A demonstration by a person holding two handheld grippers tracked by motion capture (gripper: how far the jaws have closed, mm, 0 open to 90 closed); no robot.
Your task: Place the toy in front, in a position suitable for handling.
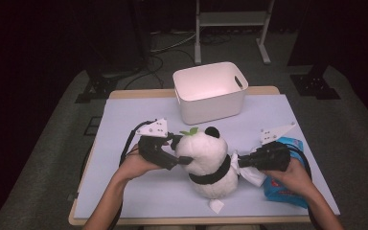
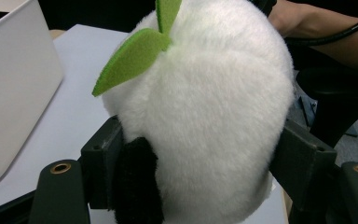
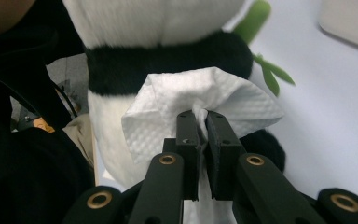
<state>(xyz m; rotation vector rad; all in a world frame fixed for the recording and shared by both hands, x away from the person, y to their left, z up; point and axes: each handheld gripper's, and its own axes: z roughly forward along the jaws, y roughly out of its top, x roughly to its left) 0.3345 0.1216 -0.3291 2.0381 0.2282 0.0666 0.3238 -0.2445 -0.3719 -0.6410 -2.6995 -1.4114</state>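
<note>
1. A toy panda [image 1: 208,163] is sitting up on the table [image 1: 124,120], near the front edge.
2. The left gripper [image 1: 184,153] is reaching in from 9 o'clock and squeezing the panda's white head. In the left gripper view, its 2 jaws are pressing into the fur on both sides of the head [image 2: 205,116], and 1 black ear [image 2: 137,182] is sitting right beside 1 jaw.
3. A green felt leaf [image 2: 135,58] is sticking up from the top of the head.
4. The right gripper [image 1: 242,164] is coming in from 3 o'clock. Its jaws are pressed together and pinching a white tissue [image 3: 200,109].
5. In the right gripper view, the tissue is touching the panda's black band [image 3: 168,63], just below the head.
6. A blue tissue pack [image 1: 287,184] is lying under the right hand [image 1: 294,175], at 3 o'clock from the panda.
7. A white bin [image 1: 211,110] is standing at 12 o'clock from the panda, near the back of the table.
8. A small white scrap [image 1: 216,206] is lying on the table at 6 o'clock, just beside the panda's bottom.
</note>
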